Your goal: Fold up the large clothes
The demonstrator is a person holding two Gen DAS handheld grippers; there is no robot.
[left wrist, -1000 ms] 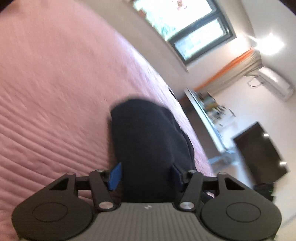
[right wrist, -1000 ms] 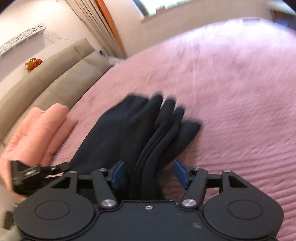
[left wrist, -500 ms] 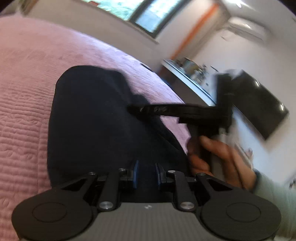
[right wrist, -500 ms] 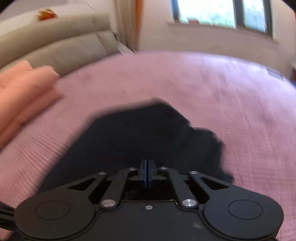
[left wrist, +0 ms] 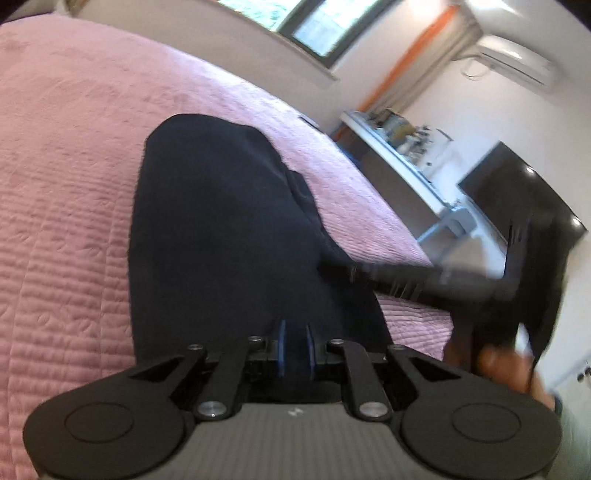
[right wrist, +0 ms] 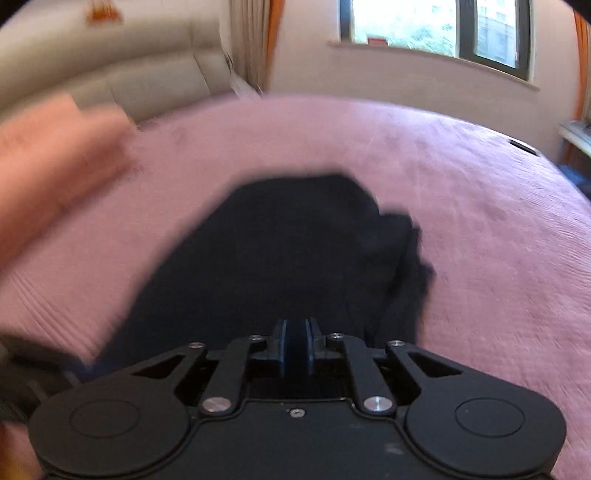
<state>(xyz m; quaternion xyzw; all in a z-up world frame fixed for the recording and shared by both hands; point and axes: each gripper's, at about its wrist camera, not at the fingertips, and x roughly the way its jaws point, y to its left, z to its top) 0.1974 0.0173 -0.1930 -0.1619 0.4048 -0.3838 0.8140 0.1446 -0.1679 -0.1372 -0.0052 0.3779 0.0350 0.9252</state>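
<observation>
A dark navy garment (left wrist: 221, 240) lies folded in a long strip on the pink quilted bedspread (left wrist: 62, 184). My left gripper (left wrist: 295, 347) is shut on the garment's near edge, with cloth between the blue pads. In the right wrist view the same garment (right wrist: 288, 251) spreads ahead, bunched in folds on its right side. My right gripper (right wrist: 295, 343) is also shut on the garment's near edge. The right gripper's black body and the hand holding it show blurred in the left wrist view (left wrist: 461, 284), at the garment's right side.
A pink pillow (right wrist: 48, 155) and a beige padded headboard (right wrist: 129, 74) lie at the left. A white desk (left wrist: 399, 162) with clutter and a dark TV screen (left wrist: 517, 199) stand beyond the bed's right edge. A window (right wrist: 436, 29) is on the far wall.
Both grippers went from open around the garment's edge to shut on it. The garment now lies flatter and more spread on the bedspread. The right gripper came into the left wrist view.
</observation>
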